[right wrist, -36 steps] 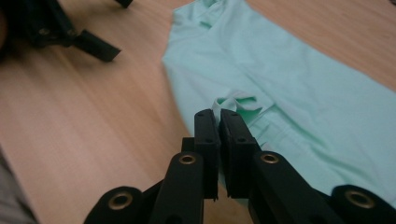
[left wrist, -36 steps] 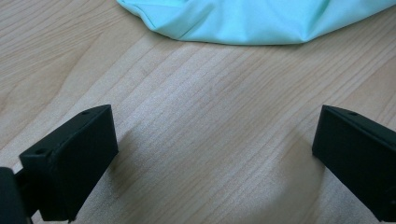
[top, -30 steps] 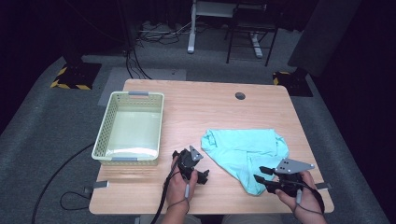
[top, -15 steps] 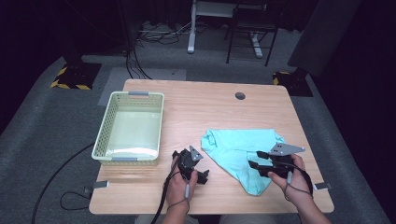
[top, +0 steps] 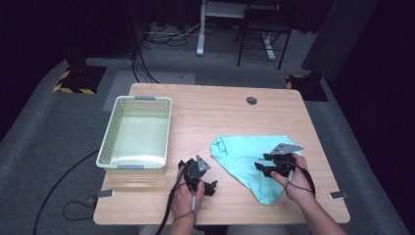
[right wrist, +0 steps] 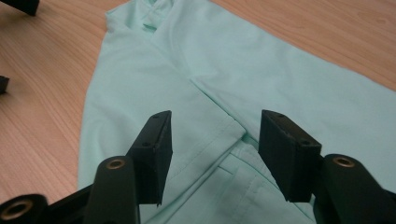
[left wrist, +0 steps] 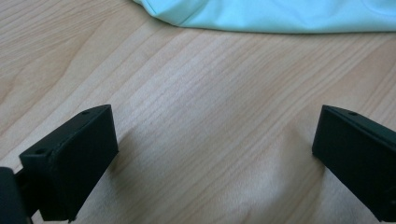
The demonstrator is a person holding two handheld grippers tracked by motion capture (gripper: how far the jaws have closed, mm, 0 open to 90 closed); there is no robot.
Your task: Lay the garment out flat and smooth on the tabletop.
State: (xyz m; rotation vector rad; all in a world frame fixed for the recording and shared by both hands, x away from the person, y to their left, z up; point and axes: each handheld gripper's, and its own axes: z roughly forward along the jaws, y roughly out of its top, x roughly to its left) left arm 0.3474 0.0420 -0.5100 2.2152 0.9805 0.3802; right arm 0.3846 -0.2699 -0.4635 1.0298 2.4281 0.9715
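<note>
A mint-green garment (top: 252, 161), loosely folded into a rough triangle, is spread on the right half of the wooden bench (top: 215, 110), with one corner pointing toward the near edge. Its collar end is turned toward the middle of the bench.

The right claw (top: 264, 169) is held low over the near part of the garment, in the person's right hand (top: 288, 178), with the grey three-cornered plate on top. In the right gripper view the two black jaws are seen standing apart above the cloth, with a folded hem and seam of the garment (right wrist: 219, 126) lying beneath the gap between them. The pads are not pressed on the fabric, and nothing is gripped. The jaws have just been opening, and they are now set at a middling width.

The left claw (top: 208, 183) is held in the person's left hand (top: 188, 198) over bare wood, just beside the garment's left edge and near the front corner of the basket. In the left gripper view its jaws are seen spread wide, with only bench (left wrist: 205, 140) grain between them; the garment's edge (left wrist: 280, 16) is seen lying ahead of them, apart from both jaws.

A pale green plastic basket (top: 166, 132) with a perforated wall is stood on the left half of the bench, well apart from the garment. A round cable hole (top: 251, 100) is set in the bench near its far edge.
</note>
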